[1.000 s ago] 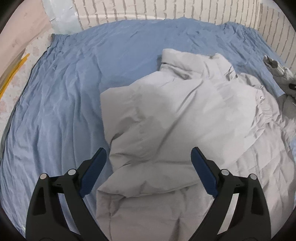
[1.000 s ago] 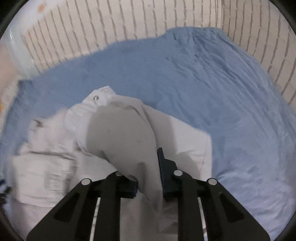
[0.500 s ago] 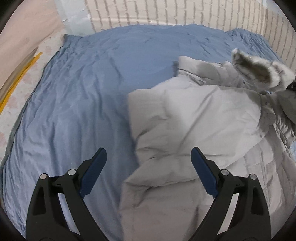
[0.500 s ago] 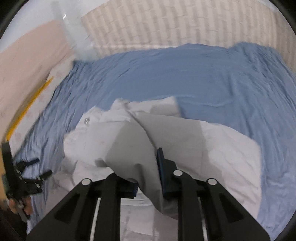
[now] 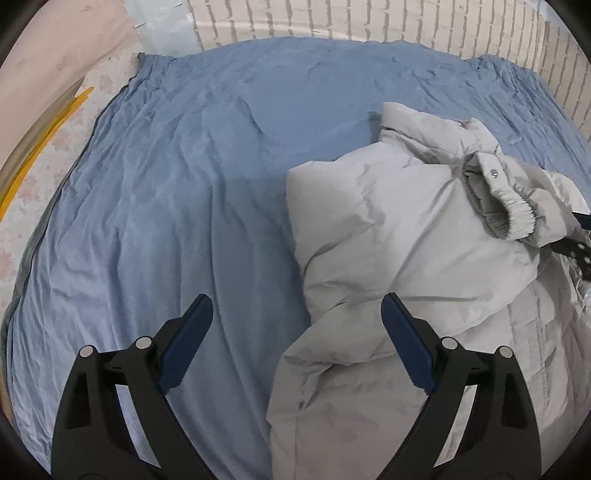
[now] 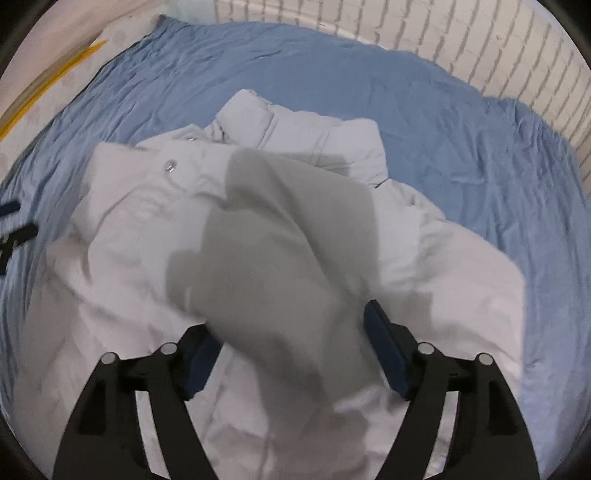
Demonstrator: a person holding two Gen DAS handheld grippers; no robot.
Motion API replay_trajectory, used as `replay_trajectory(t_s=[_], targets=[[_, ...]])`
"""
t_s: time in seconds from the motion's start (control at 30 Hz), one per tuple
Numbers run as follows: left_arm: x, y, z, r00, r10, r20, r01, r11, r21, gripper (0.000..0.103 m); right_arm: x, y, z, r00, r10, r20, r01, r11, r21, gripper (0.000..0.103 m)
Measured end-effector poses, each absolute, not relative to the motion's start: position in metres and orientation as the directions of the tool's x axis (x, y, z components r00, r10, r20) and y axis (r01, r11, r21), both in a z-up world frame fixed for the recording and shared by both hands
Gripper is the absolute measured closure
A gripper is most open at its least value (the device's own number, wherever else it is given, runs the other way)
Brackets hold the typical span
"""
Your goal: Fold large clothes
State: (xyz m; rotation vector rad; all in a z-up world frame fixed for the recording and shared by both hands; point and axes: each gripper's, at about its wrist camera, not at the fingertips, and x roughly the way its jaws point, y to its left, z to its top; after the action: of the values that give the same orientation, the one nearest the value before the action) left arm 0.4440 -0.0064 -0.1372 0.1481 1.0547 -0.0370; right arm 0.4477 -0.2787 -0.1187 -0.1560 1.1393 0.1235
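bed: wrinkled blue sheet (image 5: 207,192) | wall: white brick (image 5: 369,22) behind, right; floor: pale patterned (image 5: 22,206) left

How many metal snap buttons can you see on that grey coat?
1 for sure: a round metal snap on the sleeve tab by the elastic cuff of the coat, also visible in the right wrist view. Others may hide in the folds.

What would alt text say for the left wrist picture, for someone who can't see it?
A pale grey puffy jacket lies crumpled on the right side of a wrinkled blue bedsheet, one elastic cuff flopped on top. The open left tongs hover in the foreground, holding nothing, over the jacket's near edge. A white brick wall stands behind.
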Motion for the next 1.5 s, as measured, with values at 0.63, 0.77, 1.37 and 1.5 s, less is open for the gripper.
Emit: replay_trajectory(t_s=[0.63,0.77,1.37,1.5], targets=[[0.52,-0.175,-0.158,0.27,-0.238,-0.933,0.303,0.941,-0.152,0.012,0.392,-0.448,-0.088,0.497,-0.12,-0.86,0.225,0.974,-0.006,0.014],[0.518,-0.185,-0.176,0.239,-0.268,-0.933,0.298,0.935,-0.192,0.048,0.392,-0.448,-0.098,0.504,-0.1,-0.858,0.234,0.972,0.024,0.014],[0.493,-0.153,-0.119,0.342,-0.364,-0.866,0.345,0.906,-0.245,0.097,0.403,-0.455,-0.118,0.541,0.151,-0.828,0.26,0.906,0.335,0.078],[0.478,-0.128,-0.091,0.417,-0.339,-0.843,0.339,0.919,-0.202,0.098,0.417,-0.417,-0.094,0.572,0.198,-0.796,0.147,0.93,0.337,0.078]])
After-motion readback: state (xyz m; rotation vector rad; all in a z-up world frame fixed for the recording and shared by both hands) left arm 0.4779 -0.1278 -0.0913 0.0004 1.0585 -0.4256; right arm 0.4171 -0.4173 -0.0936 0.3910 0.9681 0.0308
